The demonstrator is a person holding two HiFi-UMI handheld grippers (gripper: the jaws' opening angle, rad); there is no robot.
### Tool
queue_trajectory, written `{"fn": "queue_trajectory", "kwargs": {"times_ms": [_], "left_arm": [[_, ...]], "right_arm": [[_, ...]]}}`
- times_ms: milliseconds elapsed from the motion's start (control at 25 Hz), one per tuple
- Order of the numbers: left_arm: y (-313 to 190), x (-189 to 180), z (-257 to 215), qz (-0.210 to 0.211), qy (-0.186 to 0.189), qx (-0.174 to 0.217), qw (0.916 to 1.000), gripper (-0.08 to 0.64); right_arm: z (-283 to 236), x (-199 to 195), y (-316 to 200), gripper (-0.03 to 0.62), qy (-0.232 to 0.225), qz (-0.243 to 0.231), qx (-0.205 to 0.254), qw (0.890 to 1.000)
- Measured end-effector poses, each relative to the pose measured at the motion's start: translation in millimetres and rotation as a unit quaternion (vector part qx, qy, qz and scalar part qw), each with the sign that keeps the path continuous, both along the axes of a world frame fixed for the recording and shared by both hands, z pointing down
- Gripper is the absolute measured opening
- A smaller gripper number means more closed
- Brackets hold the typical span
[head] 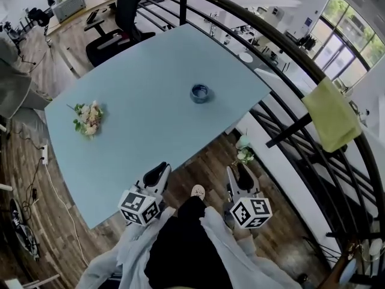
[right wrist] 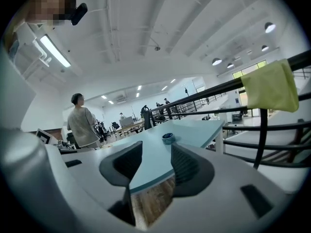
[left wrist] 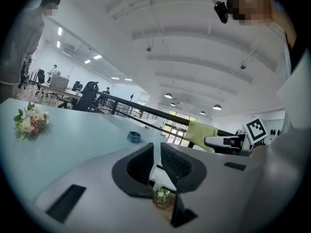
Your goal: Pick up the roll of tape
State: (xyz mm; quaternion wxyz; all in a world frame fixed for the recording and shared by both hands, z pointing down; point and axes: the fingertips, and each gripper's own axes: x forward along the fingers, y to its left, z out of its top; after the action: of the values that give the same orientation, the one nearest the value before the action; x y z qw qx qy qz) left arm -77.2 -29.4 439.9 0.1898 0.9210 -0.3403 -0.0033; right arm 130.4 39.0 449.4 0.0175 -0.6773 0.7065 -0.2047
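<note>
A small blue roll of tape [head: 200,93] lies flat on the pale blue table [head: 150,131], toward its far right part; it also shows as the tape [left wrist: 133,137] and the tape [right wrist: 168,138] in the two gripper views. Both grippers hang off the table's near edge, well short of the tape. My left gripper [head: 158,172] holds its jaws almost together with nothing between them. My right gripper [head: 239,174] stands open and empty, pointing along the table toward the tape.
A small bunch of flowers [head: 88,118] lies on the table's left side. A black railing [head: 289,125] with a yellow-green cloth [head: 332,114] runs along the right. An office chair [head: 114,38] stands beyond the table. A person [right wrist: 82,125] stands at the left.
</note>
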Motion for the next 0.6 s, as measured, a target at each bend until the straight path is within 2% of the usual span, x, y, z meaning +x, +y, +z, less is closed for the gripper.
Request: {"fn": "queue_trajectory", "kwargs": {"times_ms": [600], "left_arm": [[-80.8, 67.2, -4.4, -0.022, 0.003, 0.010, 0.9997, 0.058]], "right_arm": [[-2.9, 64.6, -91.3, 0.196, -0.005, -0.033, 0.005, 0.999]]}}
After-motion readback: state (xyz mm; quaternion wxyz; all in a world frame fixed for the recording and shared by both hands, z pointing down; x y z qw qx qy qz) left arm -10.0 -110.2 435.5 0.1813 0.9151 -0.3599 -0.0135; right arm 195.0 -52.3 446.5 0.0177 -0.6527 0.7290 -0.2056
